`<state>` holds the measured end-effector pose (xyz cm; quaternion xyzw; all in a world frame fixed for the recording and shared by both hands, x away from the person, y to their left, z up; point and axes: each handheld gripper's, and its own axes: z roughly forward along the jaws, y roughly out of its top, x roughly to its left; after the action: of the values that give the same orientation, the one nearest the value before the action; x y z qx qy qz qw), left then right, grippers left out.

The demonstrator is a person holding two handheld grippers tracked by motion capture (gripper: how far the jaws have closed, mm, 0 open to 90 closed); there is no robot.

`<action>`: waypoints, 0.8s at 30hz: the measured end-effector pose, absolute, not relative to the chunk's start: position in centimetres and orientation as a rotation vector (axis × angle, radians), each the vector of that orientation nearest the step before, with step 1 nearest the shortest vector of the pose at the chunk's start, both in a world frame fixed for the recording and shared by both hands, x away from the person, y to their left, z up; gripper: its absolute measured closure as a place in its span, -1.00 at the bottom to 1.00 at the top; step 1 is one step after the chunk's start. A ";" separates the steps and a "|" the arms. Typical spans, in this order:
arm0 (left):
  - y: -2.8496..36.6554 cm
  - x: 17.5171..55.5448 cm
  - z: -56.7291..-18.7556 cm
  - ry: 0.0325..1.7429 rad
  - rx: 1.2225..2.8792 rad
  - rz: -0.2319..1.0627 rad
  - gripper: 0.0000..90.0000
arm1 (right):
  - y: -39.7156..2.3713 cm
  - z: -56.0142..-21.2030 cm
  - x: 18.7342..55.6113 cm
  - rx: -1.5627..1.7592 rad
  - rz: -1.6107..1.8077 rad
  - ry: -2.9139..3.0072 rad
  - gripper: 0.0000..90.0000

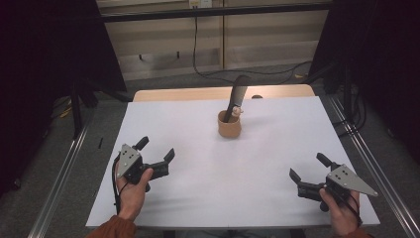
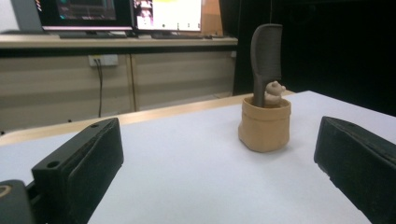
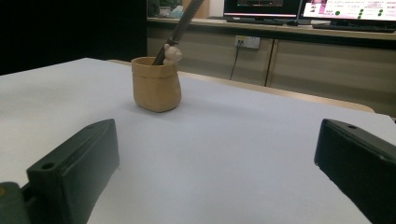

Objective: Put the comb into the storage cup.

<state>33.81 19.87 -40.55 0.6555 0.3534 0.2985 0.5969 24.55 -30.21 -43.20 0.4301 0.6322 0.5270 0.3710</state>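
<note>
The monitors on the far desk show text too small to read.

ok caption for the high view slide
Both open grippers, left and right, rest apart from a cup holding a comb.

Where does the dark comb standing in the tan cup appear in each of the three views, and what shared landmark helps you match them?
High view: the comb rises from the tan cup just above the picture's centre.
Left gripper view: comb upright, right of centre, between the open jaws.
Right gripper view: comb leaning right, upper left of centre.
Shared landmark: the small bear figure at the cup's rim beside the comb.
</note>
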 end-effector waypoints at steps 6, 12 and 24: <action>20.2 32.8 -40.5 0.820 1.520 0.687 -0.97 | -30.2 -43.2 24.5 1.103 1.348 1.618 -1.00; 20.6 32.0 -41.0 0.847 1.532 0.708 -0.96 | -30.3 -43.2 24.5 1.106 1.348 1.618 -1.00; 21.1 31.2 -42.1 0.859 1.554 0.699 -0.95 | -30.3 -43.2 24.5 1.100 1.349 1.618 -1.00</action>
<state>31.22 21.06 -42.11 0.6643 0.3673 0.2988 0.5783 24.48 -30.26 -43.17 0.4294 0.6316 0.5268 0.3732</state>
